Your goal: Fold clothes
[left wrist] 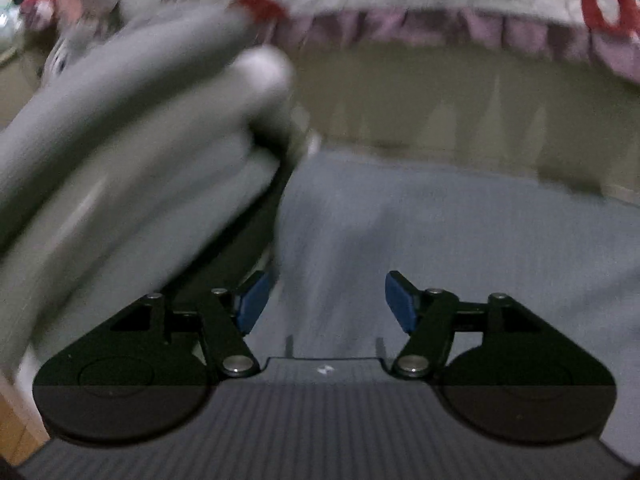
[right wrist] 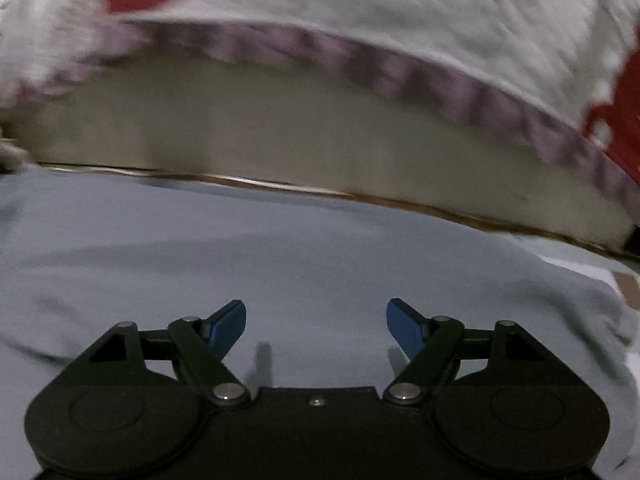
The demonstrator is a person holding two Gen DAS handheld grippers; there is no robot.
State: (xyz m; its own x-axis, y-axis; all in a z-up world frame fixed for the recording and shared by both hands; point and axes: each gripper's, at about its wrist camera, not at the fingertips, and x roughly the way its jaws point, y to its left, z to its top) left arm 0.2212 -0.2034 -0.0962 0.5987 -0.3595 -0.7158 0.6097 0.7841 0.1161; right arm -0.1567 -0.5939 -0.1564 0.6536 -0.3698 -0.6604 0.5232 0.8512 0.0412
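A pale blue-grey garment (left wrist: 420, 240) lies spread flat, and it fills the lower half of the right wrist view too (right wrist: 280, 256). My left gripper (left wrist: 326, 302) hovers over it, open, with nothing between its blue pads (left wrist: 400, 304). A blurred grey fold of cloth (left wrist: 132, 152) with a dark edge hangs at the upper left of the left wrist view, beside the left finger; whether it touches the finger I cannot tell. My right gripper (right wrist: 316, 322) is open above the garment, its blue pads (right wrist: 226, 326) wide apart and bare.
Just beyond the garment rises the beige side of a bed (right wrist: 304, 136). A white quilt with red shapes and a pink ruffle (right wrist: 360, 12) hangs over its top edge. A strip of wooden floor (left wrist: 20, 420) shows at the lower left.
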